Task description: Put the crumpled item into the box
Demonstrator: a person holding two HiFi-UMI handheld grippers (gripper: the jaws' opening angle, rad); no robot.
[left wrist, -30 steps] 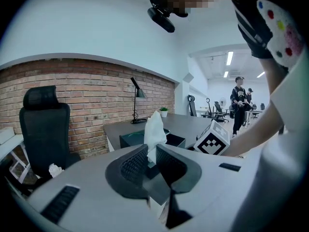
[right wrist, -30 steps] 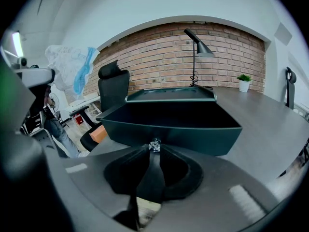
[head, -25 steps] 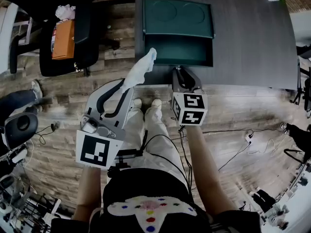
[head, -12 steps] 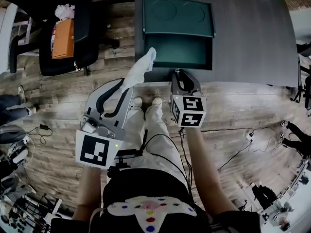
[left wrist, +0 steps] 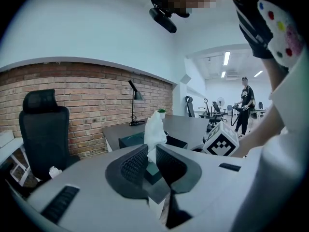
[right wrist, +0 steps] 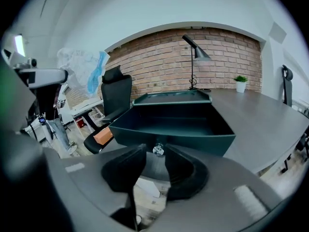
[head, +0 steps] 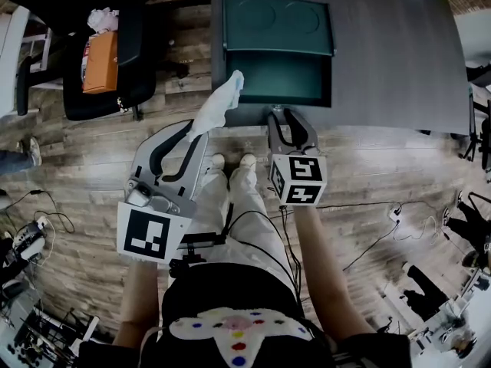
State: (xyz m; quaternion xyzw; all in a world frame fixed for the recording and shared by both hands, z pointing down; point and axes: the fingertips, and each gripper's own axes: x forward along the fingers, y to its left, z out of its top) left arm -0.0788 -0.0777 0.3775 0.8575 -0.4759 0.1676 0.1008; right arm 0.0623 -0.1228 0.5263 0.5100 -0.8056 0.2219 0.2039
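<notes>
A dark green box stands open on the grey table, its lid folded back. My left gripper is shut on a white crumpled item, which sticks up toward the box's front left corner. In the left gripper view the crumpled item rises from between the pads of the left gripper. My right gripper is at the box's front wall. The right gripper has its jaws opening, with a small metal knob between them and gaps on both sides.
A black office chair holding an orange thing stands left of the table. A desk lamp and a potted plant are at the table's far side. Cables lie on the wooden floor. A person stands far off.
The right gripper's jaws have spread a little at the box front. The left gripper with the crumpled item has edged up toward the box. A person at the left has walked out of view.
</notes>
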